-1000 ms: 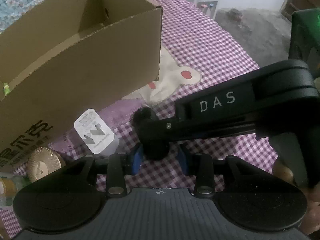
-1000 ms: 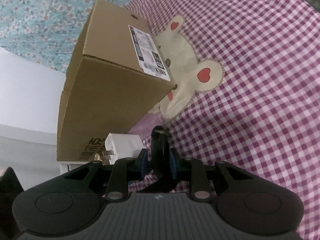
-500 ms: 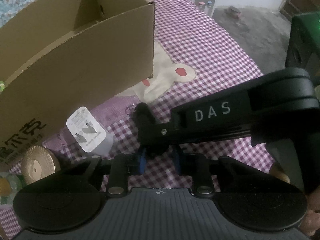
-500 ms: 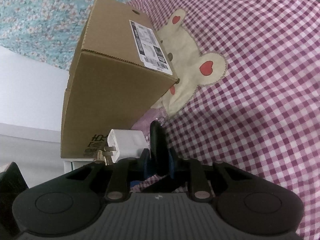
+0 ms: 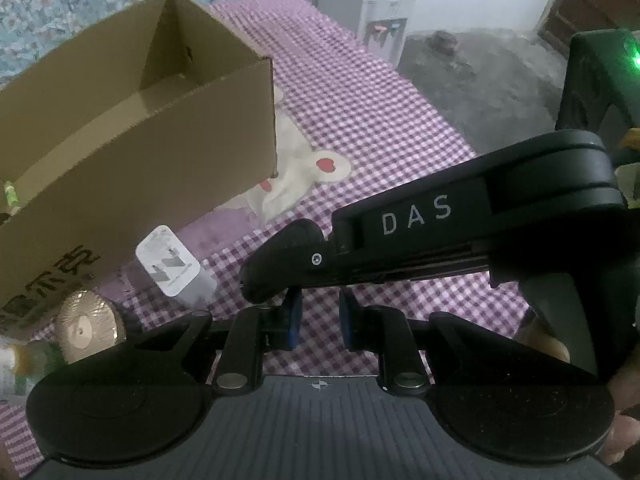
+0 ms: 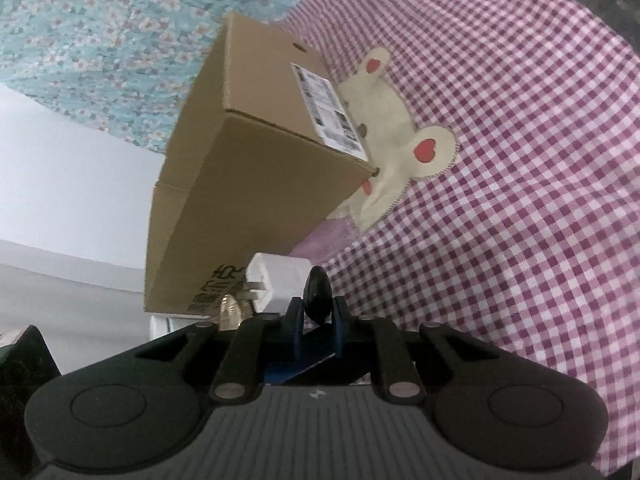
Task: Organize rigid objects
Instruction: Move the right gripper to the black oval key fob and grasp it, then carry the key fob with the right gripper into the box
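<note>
A small black rounded object (image 6: 317, 294) is pinched in my right gripper (image 6: 316, 314), which is shut on it above the checked cloth. In the left wrist view the right gripper (image 5: 280, 264) reaches in from the right, its tip just above and left of my left gripper (image 5: 318, 318). My left gripper is open and empty. An open cardboard box (image 5: 132, 152) stands at the left, and it also shows in the right wrist view (image 6: 256, 184). A white charger plug (image 5: 170, 268) lies in front of the box, and it also shows in the right wrist view (image 6: 280, 282).
A gold ridged bottle cap (image 5: 86, 326) on a bottle lies at the lower left beside the box. The purple checked cloth (image 5: 380, 128) has a cream bear patch (image 5: 308, 172). A white water dispenser (image 5: 378, 20) stands beyond the bed on grey floor.
The black object is no longer between my left fingers; the right gripper holds it, lifted and shifted left. The left view has drawn back, and the box looks farther.
</note>
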Motion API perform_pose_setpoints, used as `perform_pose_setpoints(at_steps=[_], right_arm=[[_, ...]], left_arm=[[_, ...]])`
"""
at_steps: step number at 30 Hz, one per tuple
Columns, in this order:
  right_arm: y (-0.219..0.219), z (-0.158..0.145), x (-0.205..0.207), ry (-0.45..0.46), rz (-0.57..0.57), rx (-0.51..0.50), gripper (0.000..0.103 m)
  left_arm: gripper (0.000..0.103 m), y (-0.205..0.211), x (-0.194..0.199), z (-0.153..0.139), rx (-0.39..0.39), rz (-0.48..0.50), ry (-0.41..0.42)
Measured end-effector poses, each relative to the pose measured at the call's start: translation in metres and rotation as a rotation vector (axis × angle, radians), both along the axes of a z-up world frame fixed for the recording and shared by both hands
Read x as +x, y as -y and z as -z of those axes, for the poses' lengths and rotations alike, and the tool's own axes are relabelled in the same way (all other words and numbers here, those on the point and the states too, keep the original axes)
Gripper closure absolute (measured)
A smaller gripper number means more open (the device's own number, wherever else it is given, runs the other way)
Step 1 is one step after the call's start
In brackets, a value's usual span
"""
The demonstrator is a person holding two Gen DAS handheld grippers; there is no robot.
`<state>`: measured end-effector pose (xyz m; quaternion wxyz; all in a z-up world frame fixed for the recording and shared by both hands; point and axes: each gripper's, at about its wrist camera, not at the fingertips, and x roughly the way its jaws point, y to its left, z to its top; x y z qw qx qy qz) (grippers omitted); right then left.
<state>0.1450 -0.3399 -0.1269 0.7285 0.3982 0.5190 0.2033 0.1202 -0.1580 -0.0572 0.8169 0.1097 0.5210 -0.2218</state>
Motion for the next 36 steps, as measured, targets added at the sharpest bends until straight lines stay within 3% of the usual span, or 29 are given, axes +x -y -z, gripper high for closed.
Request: perform_pose_setpoints(at_steps=[8,17,24,29,36], right_arm=[[0.006,-0.019,-0.021,0.032,0.016,0.006,0.087],[0.022,-0.007,-0.028,0.001,0.057,-0.01,0.087],[0.033,-0.013,-0.029,0.03,0.051,0.017,0.087],[0.025,-0.05,-0.026,0.105,0.014,0.01,0.087],[-0.024,-0.127,0.006,0.266,-0.128,0.012,0.087]], left_arm=[[0.084,-0.018,-0.019,-0.014,-0.014,-0.005,0.012],[0.083,-0.03,-0.007,-0.003,-0.022,-0.05,-0.045],[0.083,-0.026,-0.003,-0.016,-0.049,-0.029,-0.014],[0.083,-0.04,-0.003,-0.042,-0.104,-0.061,0.029],[0.082,-0.101,-0.002,-0.09,-0.167,-0.226,0.13]])
